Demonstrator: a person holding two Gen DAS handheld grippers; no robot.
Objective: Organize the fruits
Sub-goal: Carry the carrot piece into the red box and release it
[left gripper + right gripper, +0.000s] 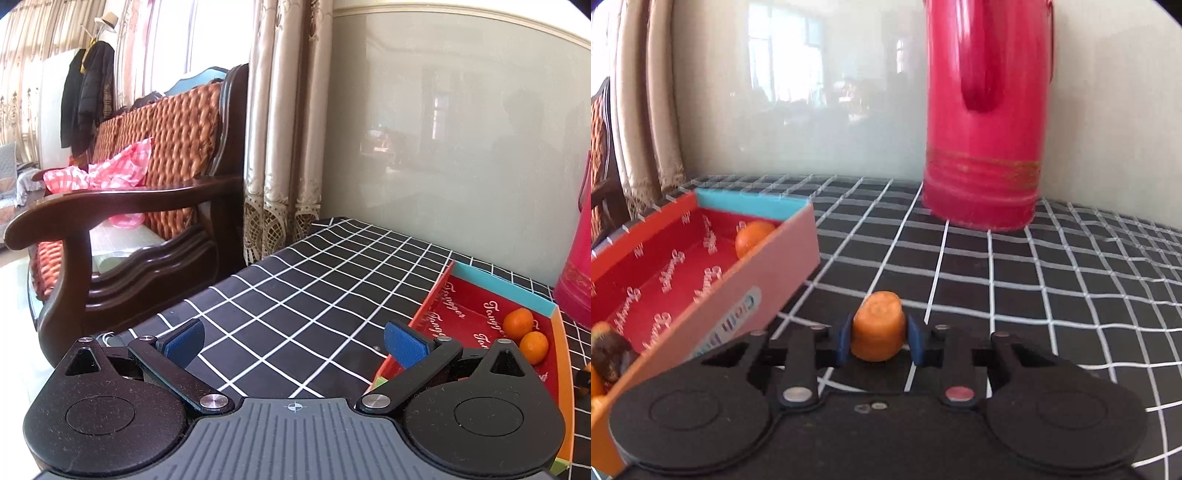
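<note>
Your right tool point(876, 338) is clenched on the orange piece point(877, 330), just above the counter point(1034, 295); box point(768, 266) sits to its left. Left tool point(293, 341) hangs released. Risk: pads bite only its sides, so a fast swing w/ a box-wall bump could knock it loose.

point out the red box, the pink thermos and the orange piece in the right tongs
red box point(783, 254), right wrist view, outer side wall
pink thermos point(982, 147), right wrist view, body
orange piece point(877, 332), right wrist view, front face
</note>
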